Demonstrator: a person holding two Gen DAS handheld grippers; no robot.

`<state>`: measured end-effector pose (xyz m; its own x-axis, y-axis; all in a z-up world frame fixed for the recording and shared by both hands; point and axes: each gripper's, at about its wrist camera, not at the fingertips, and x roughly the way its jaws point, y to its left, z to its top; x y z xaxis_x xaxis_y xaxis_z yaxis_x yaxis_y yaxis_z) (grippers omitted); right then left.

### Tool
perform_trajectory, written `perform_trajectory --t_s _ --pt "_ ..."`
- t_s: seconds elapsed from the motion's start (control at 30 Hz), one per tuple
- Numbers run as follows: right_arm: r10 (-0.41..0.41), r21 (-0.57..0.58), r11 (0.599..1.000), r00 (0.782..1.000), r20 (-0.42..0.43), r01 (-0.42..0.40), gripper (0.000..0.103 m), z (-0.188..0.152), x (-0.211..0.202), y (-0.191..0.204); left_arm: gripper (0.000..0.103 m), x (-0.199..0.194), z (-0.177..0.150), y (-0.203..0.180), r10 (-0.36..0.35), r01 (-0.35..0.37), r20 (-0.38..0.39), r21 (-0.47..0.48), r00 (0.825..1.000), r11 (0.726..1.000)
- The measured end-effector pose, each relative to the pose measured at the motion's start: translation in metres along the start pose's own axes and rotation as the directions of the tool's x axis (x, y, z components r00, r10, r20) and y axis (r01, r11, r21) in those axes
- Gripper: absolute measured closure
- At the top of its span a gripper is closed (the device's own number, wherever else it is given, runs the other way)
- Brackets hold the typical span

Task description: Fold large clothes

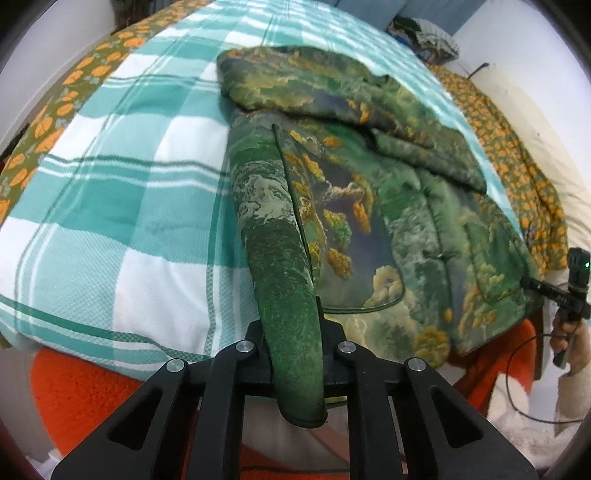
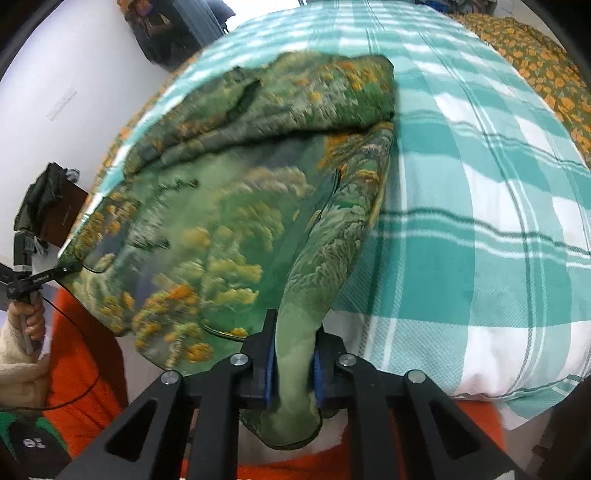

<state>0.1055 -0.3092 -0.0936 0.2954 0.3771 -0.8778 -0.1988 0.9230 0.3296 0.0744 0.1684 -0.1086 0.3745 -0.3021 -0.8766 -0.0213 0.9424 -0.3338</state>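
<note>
A large green garment with yellow and orange print [image 1: 369, 192] lies on a teal and white checked bedspread [image 1: 122, 206], partly folded, with a sleeve laid across its far end. My left gripper [image 1: 295, 350] is shut on the garment's near left edge, which hangs out between the fingers. In the right wrist view the same garment [image 2: 221, 229] spreads to the left, and my right gripper [image 2: 293, 363] is shut on its near right edge. Each gripper shows in the other's view, at the garment's opposite near corner: the right one [image 1: 565, 291] and the left one [image 2: 33, 277].
An orange blanket [image 1: 74, 391] covers the bed's near side below the bedspread. A green cloth with orange flowers [image 1: 517, 155] runs along the bed's edges. A pile of clothes [image 1: 424, 33] sits at the far end. White walls flank the bed. A cable [image 1: 517, 369] hangs at right.
</note>
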Motion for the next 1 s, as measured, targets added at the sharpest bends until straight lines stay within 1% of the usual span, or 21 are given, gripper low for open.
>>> perform_trajectory --t_s 0.1,0.2,0.4,0.47,0.6,0.67,0.73,0.8,0.83,0.87,0.9,0.93,1.0 --pt "0.02 0.002 1.0 1.0 0.016 -0.02 0.088 -0.002 -0.013 0.0 0.092 -0.009 0.001 -0.005 -0.012 0.012 0.015 0.002 1.0 1.0" --pt "0.051 0.011 0.999 0.999 0.018 -0.051 0.088 -0.007 -0.023 -0.003 0.092 -0.023 -0.008 -0.005 -0.015 0.015 0.021 0.008 1.0 1.0" --pt "0.103 0.036 0.994 0.994 -0.028 -0.102 0.088 -0.031 -0.025 0.0 0.092 -0.043 -0.032 0.003 -0.004 0.003 -0.011 -0.016 1.0 1.0" --pt "0.123 0.063 0.991 0.992 -0.042 -0.12 0.088 -0.042 -0.028 0.0 0.092 -0.058 -0.044 0.005 0.008 -0.008 -0.024 -0.01 1.0 1.0" --pt "0.205 0.126 0.972 0.978 -0.05 -0.197 0.089 -0.061 -0.053 0.004 0.092 -0.096 -0.062 0.004 0.043 -0.043 -0.046 0.016 0.998 0.999" --pt "0.269 0.14 0.955 0.962 -0.043 -0.26 0.089 -0.067 -0.071 0.01 0.092 -0.112 -0.064 0.006 0.037 -0.037 -0.041 -0.018 0.998 0.999" --pt "0.325 0.148 0.936 0.946 -0.023 -0.318 0.089 -0.064 -0.084 0.016 0.093 -0.124 -0.053 0.011 0.022 -0.022 -0.002 -0.068 1.0 0.997" --pt "0.361 0.143 0.922 0.932 0.019 -0.36 0.09 -0.046 -0.092 0.016 0.092 -0.132 -0.031 0.015 0.001 0.005 0.073 -0.089 0.997 0.996" --pt "0.382 0.133 0.913 0.923 0.053 -0.385 0.09 -0.03 -0.094 0.013 0.092 -0.133 -0.012 0.016 -0.005 0.016 0.122 -0.091 0.992 0.996" --pt "0.389 0.127 0.909 0.918 0.077 -0.396 0.09 -0.019 -0.094 0.011 0.092 -0.13 0.005 0.017 -0.012 0.027 0.156 -0.094 0.988 0.995" --pt "0.388 0.121 0.909 0.915 0.106 -0.399 0.09 0.0 -0.091 0.007 0.092 -0.125 0.024 0.018 -0.026 0.044 0.186 -0.094 0.982 0.995" --pt "0.383 0.115 0.91 0.914 0.134 -0.398 0.09 0.022 -0.085 -0.001 0.092 -0.119 0.04 0.021 -0.041 0.062 0.207 -0.095 0.978 0.994" --pt "0.365 0.118 0.914 0.914 0.175 -0.388 0.09 0.055 -0.071 -0.01 0.092 -0.1 0.075 0.026 -0.055 0.083 0.237 -0.11 0.97 0.99"
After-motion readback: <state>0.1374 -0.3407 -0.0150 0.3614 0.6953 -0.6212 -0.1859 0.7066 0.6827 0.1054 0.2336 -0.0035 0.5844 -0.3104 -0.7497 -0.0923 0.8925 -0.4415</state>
